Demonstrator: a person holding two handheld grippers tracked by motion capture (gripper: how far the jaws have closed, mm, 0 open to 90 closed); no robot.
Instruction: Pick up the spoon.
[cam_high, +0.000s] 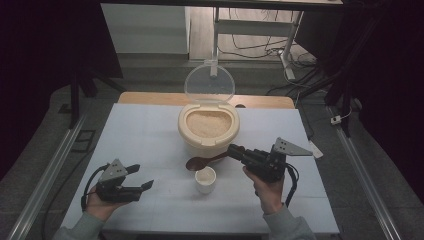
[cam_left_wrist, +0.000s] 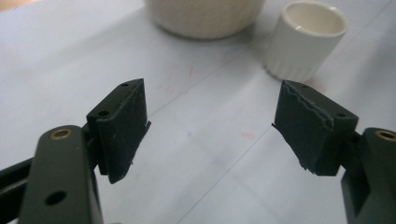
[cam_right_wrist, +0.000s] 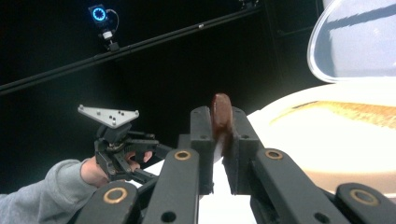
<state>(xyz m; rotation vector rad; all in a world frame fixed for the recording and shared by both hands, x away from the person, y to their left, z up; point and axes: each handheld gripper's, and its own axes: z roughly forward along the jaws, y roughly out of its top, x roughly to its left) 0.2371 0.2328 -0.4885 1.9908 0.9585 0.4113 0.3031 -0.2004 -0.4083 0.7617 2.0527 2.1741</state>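
The right gripper, clamped on a brown spoon over a small white cup, risks spilling rice if tilted, while the left gripper waits wide open and empty.

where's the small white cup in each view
High view: the small white cup stands at table centre, just below the brown spoon's bowl.
Left gripper view: upper right, beyond the open left tool.
Right gripper view: not in it.
Shared landmark: the cream rice container, behind the cup and at the right.
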